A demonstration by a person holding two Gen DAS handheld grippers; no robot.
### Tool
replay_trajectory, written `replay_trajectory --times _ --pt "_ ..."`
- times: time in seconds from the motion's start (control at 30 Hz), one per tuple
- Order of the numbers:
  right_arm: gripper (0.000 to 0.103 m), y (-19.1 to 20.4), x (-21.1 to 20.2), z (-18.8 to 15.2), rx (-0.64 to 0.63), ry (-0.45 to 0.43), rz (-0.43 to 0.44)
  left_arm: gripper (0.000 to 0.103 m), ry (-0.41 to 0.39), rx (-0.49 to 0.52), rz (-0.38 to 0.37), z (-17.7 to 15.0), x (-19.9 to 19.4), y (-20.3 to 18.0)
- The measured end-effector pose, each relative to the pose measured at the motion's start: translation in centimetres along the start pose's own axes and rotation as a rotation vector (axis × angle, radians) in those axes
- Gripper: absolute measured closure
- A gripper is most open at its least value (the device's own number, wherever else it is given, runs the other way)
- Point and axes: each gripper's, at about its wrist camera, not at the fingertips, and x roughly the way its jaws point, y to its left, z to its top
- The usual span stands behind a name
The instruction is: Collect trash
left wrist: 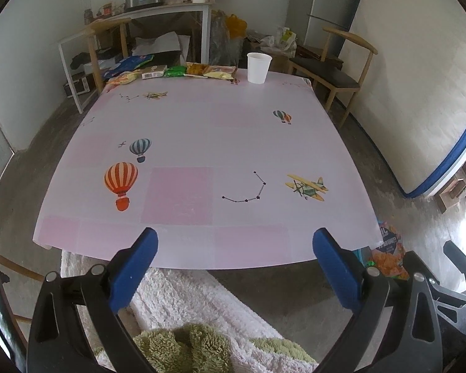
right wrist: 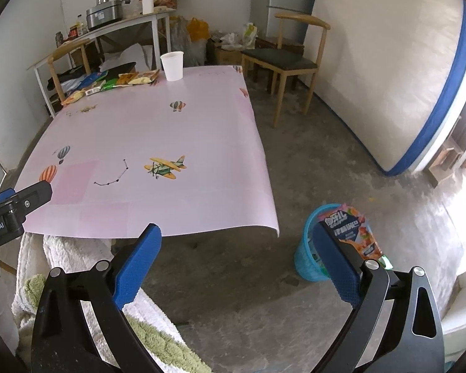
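Several snack wrappers (left wrist: 171,71) lie in a row along the far edge of the pink table (left wrist: 202,143), with a white paper cup (left wrist: 258,68) standing to their right. My left gripper (left wrist: 235,236) hovers open at the table's near edge with nothing between its fingers. My right gripper (right wrist: 236,230) is open too, off the table's near right corner above the floor. Just beyond its right finger a blue bin (right wrist: 306,258) stands on the floor with an orange snack bag (right wrist: 354,233) sticking out. The wrappers (right wrist: 115,82) and cup (right wrist: 172,66) also show far off in the right wrist view.
A wooden chair (right wrist: 282,59) stands past the table's right side, another (left wrist: 108,31) behind the wrappers. A mattress (right wrist: 404,77) leans on the right wall. A cluttered side table (left wrist: 158,9) is at the back. Fluffy white and green towels (left wrist: 186,326) lie below the near edge.
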Motion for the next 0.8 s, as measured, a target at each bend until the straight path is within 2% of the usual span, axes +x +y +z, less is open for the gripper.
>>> replay_trajectory --times 0.8 --pt "0.01 0.34 -0.52 0.87 -0.017 -0.032 -0.005 0.005 -0.012 -0.027 0.011 0.14 -0.2 0.87"
